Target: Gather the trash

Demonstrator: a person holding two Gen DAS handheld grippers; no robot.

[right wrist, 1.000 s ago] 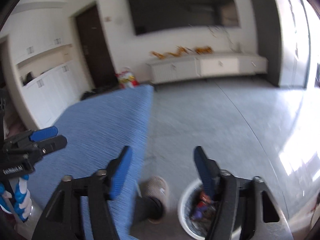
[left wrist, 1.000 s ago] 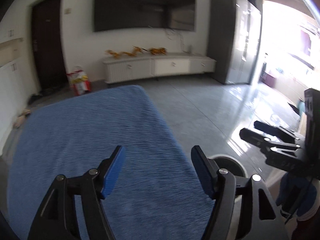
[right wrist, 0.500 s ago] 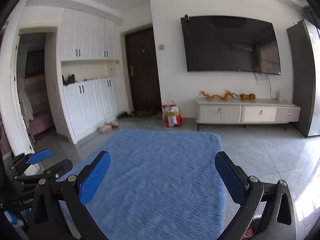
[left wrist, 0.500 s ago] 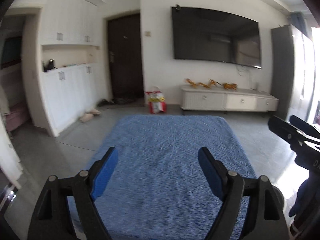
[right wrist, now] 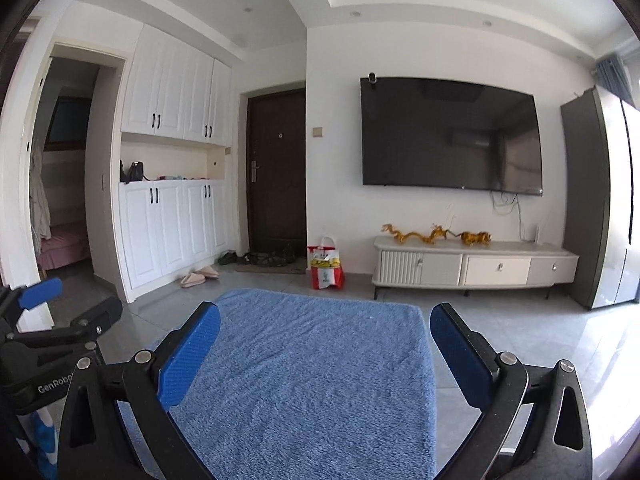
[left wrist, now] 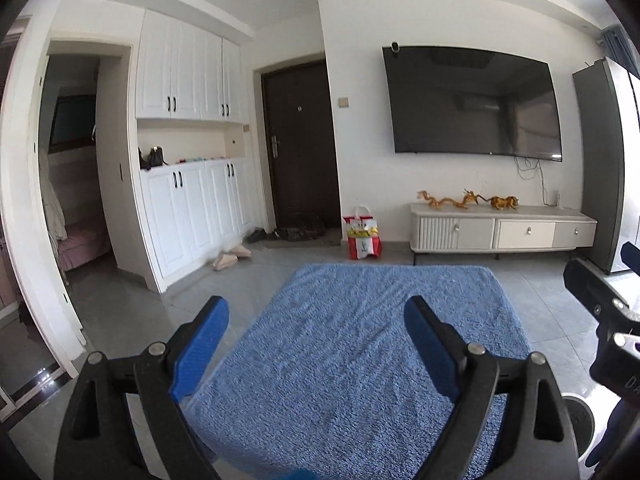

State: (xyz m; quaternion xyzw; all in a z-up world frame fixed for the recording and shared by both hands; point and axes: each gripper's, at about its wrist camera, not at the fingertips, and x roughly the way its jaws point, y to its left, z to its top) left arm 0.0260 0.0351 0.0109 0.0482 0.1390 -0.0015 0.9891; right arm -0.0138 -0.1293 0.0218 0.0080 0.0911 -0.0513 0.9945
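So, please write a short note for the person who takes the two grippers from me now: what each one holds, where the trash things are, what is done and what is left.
Left gripper: open and empty; jaws have just been opening.
Right gripper: open and empty; jaws have just been opening.
Both point across the blue mat toward the TV wall.
Bin: only its rim shows, at the mat's near right corner.
Done: no trash visible on the mat.
Left: cannot tell; look around for more trash.

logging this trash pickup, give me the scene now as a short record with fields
left gripper: open, nothing between the pads
right gripper: open, nothing between the pads
blue rug: under both grippers, no trash visible on it
red and yellow bag: on the floor, between dark door and TV cabinet
slippers: by the white cupboards
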